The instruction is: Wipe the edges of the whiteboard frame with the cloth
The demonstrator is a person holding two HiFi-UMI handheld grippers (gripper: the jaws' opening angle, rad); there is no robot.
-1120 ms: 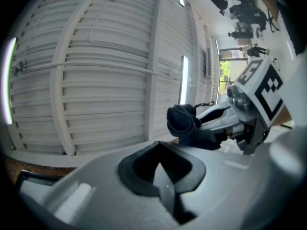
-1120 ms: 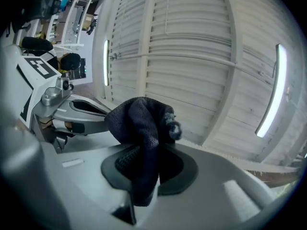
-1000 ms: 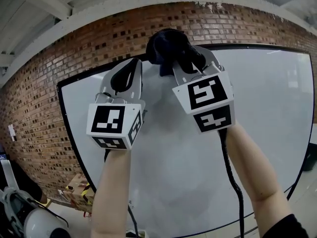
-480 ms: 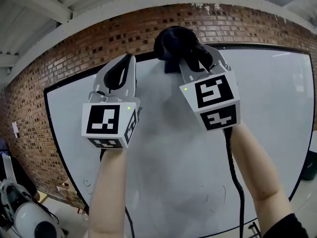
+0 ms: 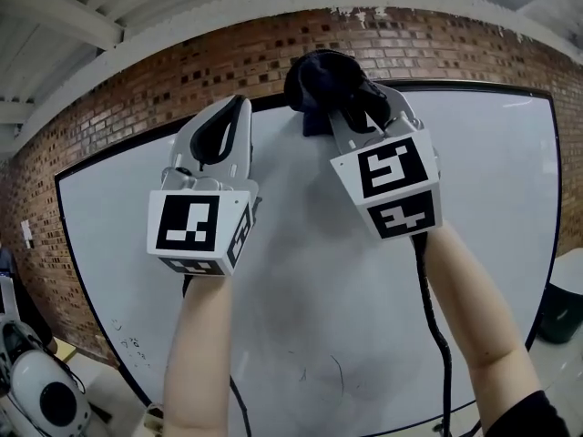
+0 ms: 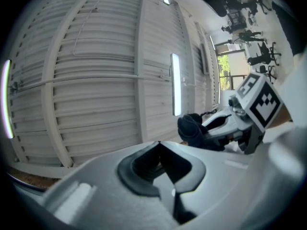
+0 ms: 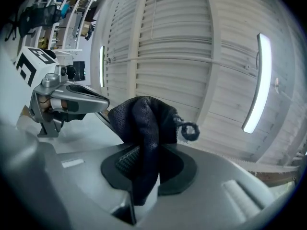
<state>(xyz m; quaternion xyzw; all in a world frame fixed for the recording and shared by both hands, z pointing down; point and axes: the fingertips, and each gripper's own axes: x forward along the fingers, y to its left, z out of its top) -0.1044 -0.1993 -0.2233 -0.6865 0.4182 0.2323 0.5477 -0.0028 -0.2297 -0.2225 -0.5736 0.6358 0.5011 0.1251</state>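
**While the cloth (image 5: pixel 319 76) sits at the top edge, much of the frame (image 5: pixel 483 86) remains**

As we hold the cloth at the top edge of the frame, we judge the wipe partway along it; the sides and bottom look left to do. Our right gripper (image 5: pixel 353 109) is clamped on a fold of the cloth, the bunch seemingly against the frame. Our left gripper (image 5: pixel 235 116) has its jaws together on nothing, tips near the top edge, just beside.
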